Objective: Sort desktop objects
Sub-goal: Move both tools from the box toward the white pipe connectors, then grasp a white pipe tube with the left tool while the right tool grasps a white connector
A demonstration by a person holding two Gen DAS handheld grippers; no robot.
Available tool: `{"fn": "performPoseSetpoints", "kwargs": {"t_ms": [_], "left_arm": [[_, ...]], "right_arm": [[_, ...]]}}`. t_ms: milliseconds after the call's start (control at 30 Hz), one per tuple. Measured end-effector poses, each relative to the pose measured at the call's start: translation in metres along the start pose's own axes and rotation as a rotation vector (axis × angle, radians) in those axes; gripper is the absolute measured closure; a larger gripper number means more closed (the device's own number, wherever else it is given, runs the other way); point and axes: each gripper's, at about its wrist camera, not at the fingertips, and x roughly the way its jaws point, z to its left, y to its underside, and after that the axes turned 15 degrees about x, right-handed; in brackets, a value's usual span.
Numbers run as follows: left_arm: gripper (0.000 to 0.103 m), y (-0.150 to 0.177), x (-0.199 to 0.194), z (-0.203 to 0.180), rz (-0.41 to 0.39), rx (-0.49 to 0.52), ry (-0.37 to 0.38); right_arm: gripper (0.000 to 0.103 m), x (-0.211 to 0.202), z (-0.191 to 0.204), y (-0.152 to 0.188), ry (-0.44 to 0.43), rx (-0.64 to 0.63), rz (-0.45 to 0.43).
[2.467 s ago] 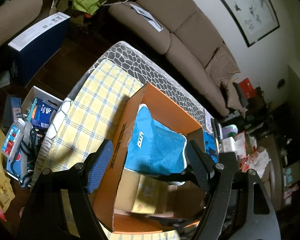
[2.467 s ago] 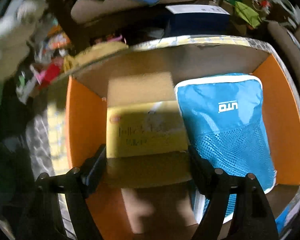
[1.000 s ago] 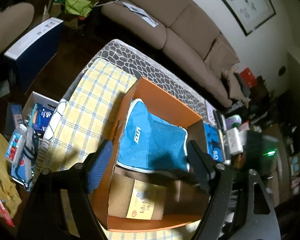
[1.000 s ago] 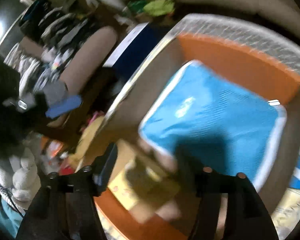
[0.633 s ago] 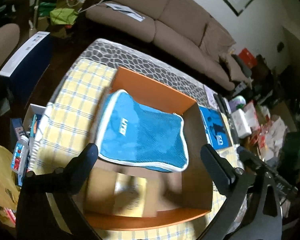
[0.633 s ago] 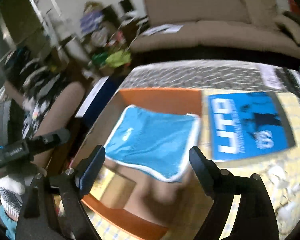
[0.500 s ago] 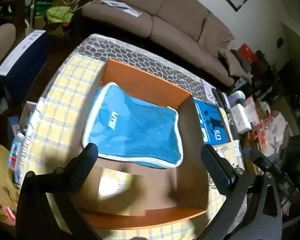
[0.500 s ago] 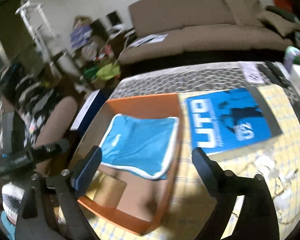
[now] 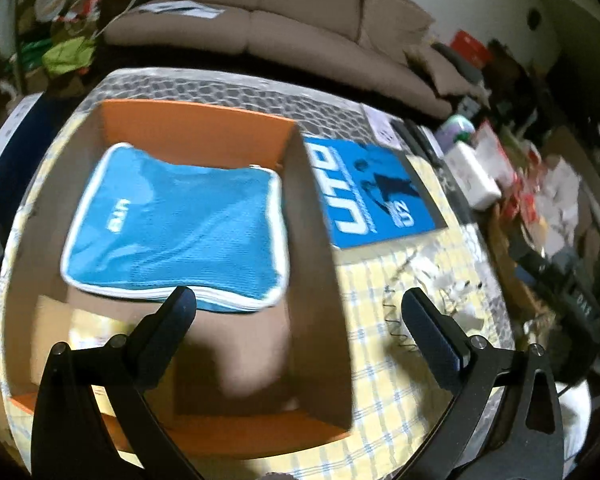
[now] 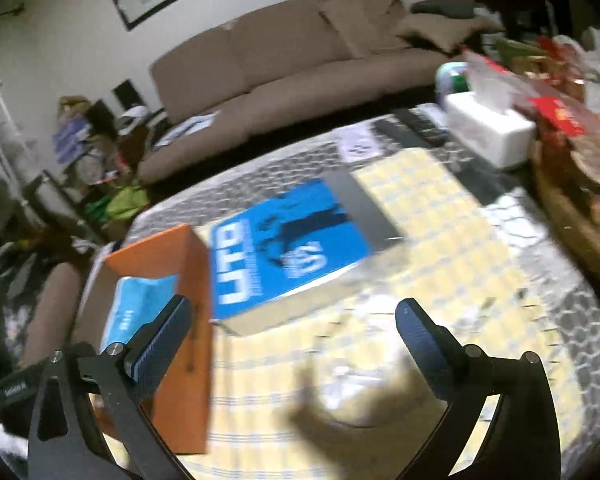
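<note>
Holding one blue pouch (image 9: 172, 224), one orange box (image 9: 196, 128) sits beside one blue book (image 9: 372, 196), both grippers' jaws released.

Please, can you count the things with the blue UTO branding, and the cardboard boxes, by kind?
Blue UTO mesh pouch, lying inside the orange box: 1
Flat blue UTO package, on the tablecloth beside the box: 1
Open orange cardboard box: 1
Small brown box with a yellow label, inside the orange box: 1
Total: 4
</note>
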Motion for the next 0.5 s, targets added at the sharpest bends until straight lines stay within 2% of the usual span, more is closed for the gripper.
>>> {"fn": "performPoseSetpoints", "kwargs": {"t_ms": [267,333,400,500], "left_arm": [[0.0,-0.002,0.013,-0.056,-0.009,0.114,-0.035],[0.0,-0.003,0.018,-0.064,-0.007,0.124,-0.032],[0.0,-0.003,0.021,-0.075,-0.017,0.144,-0.016],[0.0,0.0,0.028,-0.095,-0.02,0.192,0.028]], "right_arm": [[0.0,-0.014,-0.045,-0.009,0.17,-0.058,-0.09],[0.001,-0.02,-0.05,-0.011,0.245,-0.101,-0.162],[0.0,-0.033,-0.052,-0.014,0.349,-0.182,-0.27],[0.0,-0.049,-0.067,-0.02,0.36,-0.172,-0.347]]}}
